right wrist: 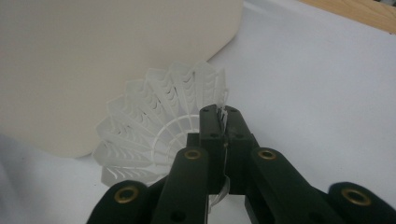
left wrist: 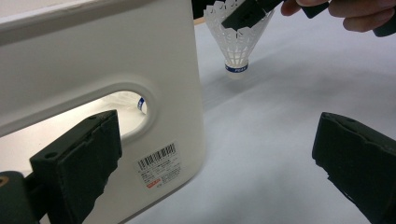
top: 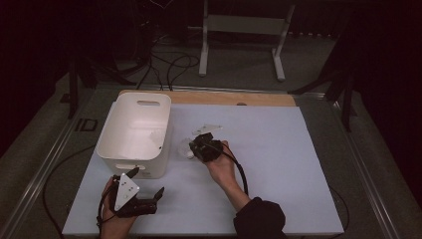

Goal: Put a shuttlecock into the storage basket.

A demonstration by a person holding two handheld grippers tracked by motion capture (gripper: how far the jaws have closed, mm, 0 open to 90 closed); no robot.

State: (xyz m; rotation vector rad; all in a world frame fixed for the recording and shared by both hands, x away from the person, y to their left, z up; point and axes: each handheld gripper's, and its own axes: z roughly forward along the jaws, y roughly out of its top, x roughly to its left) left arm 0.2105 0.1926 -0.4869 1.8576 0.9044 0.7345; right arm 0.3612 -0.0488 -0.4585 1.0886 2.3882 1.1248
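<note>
A white plastic shuttlecock point(right wrist: 159, 121) stands cork down on the pale table sheet, just right of the white bin point(top: 135, 133). My right gripper point(right wrist: 223, 120) is shut on the rim of its skirt, pinching the thin plastic between the jaws. In the high view that gripper point(top: 198, 145) sits beside the shuttlecock point(top: 187, 150) near the bin's right wall. The left gripper view shows the shuttlecock point(left wrist: 237, 42) with a blue band above its cork. My left gripper point(top: 148, 185) rests open at the front left, jaws wide apart with nothing between them. Another shuttlecock point(left wrist: 135, 101) shows through the bin's handle hole.
The bin point(left wrist: 93, 84) has a barcode label point(left wrist: 159, 164) on its near wall. A wooden strip point(top: 209, 97) runs along the table's far edge. Cables and a white stand point(top: 244, 35) lie on the floor behind. The table point(top: 278, 164) drops off at its right and front edges.
</note>
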